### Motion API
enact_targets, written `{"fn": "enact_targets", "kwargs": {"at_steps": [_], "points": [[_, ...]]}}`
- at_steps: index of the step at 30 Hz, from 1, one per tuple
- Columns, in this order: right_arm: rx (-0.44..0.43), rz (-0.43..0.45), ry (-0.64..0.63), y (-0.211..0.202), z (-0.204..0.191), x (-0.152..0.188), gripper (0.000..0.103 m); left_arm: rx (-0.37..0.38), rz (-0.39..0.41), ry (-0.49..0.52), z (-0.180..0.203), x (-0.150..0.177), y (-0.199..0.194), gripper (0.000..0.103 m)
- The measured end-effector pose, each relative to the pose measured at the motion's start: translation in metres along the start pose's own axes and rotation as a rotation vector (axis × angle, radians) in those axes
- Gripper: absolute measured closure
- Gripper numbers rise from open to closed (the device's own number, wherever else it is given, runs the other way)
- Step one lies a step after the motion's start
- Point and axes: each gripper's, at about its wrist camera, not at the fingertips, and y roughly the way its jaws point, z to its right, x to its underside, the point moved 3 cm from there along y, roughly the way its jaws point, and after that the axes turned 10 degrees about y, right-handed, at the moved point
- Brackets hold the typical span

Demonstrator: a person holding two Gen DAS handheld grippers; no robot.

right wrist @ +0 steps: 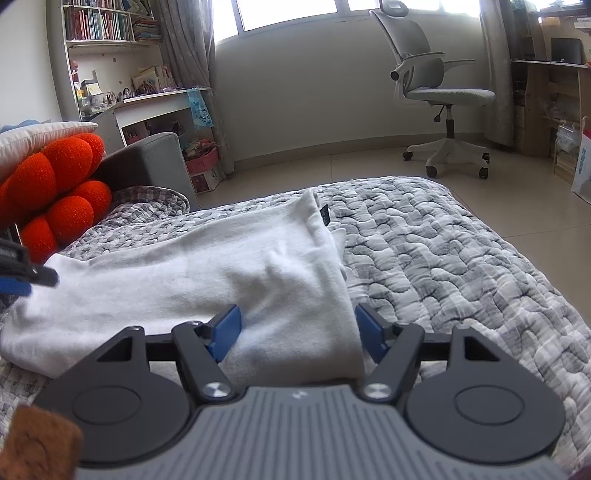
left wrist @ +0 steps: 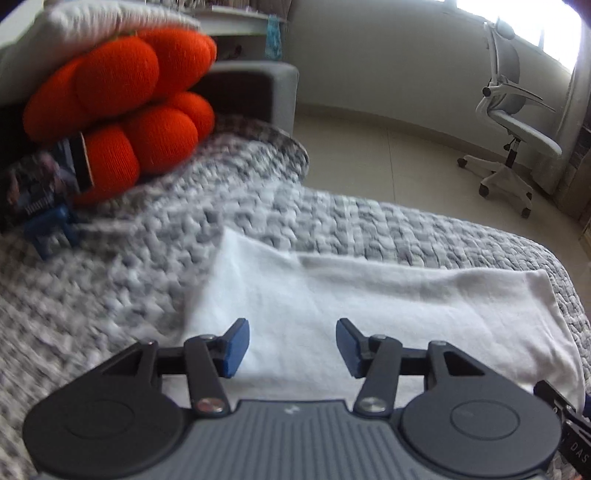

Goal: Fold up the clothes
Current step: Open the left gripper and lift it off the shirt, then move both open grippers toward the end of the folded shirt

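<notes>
and here we are at the bed [right wrist: 461, 258], grey quilted cover, with the white garment [right wrist: 207, 266] laid across it as a long folded band running left to right. the left tool [left wrist: 291, 347] hangs over the left part of the cloth, jaws apart with only flat fabric showing beneath them, nothing pinched, so that one is released. the right tool [right wrist: 297, 334] sits low at the near right end of the garment, jaws spread wide with a thick rolled edge of cloth lying between the blue pads; the pads do not look pressed in, so i read it as released too, straddling the fold rather than gripping it. my judgement: a fold has just been laid and the next one is being set up. to do it well, the right tool should bite the whole stack of layers at that near right corner, not just the top sheet, while the left takes the matching corner so the edge lifts level; carry it over slowly and line up the hems before letting go, then smooth the ridge in the middle. watch the dark tag [right wrist: 325, 215] at the far right corner. containers: the far left bookshelf [right wrist: 99, 22] holds rows of books, contents otherwise too small to tell. an orange cushion [right wrist: 55, 184] sits at the left, an office chair [right wrist: 439, 92] stands beyond the bed.
</notes>
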Motion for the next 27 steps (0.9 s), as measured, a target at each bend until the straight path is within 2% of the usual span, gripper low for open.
{"fn": "enact_targets", "kwargs": {"at_steps": [3, 6, 9, 14, 18, 22, 24, 27], "points": [[0.000, -0.001, -0.001, 0.000, 0.000, 0.000, 0.032, -0.004, 0.075, 0.078, -0.001, 0.010, 0.004, 0.052], [-0.006, -0.002, 0.003, 0.000, 0.000, -0.001, 0.031, 0.020, 0.110, 0.103, -0.005, 0.016, 0.000, 0.052], [-0.012, -0.004, 0.006, -0.001, 0.001, -0.002, 0.031, 0.028, 0.136, 0.082, -0.014, 0.015, -0.004, 0.057], [-0.028, -0.009, 0.012, -0.002, 0.002, -0.003, 0.027, 0.006, 0.179, 0.024, -0.030, 0.012, -0.014, 0.057], [-0.037, -0.019, 0.038, -0.007, 0.007, -0.005, 0.023, -0.005, 0.186, 0.034, -0.032, 0.012, -0.013, 0.059], [-0.029, -0.016, 0.135, -0.029, 0.024, -0.004, 0.022, -0.004, 0.259, 0.015, -0.036, 0.011, -0.033, 0.056], [-0.076, -0.026, 0.229, -0.040, 0.037, -0.003, 0.021, 0.016, 0.273, 0.021, -0.035, 0.012, -0.039, 0.055], [-0.159, -0.065, 0.408, -0.049, 0.052, -0.004, 0.021, 0.092, 0.257, 0.050, -0.020, 0.014, -0.039, 0.055]]}}
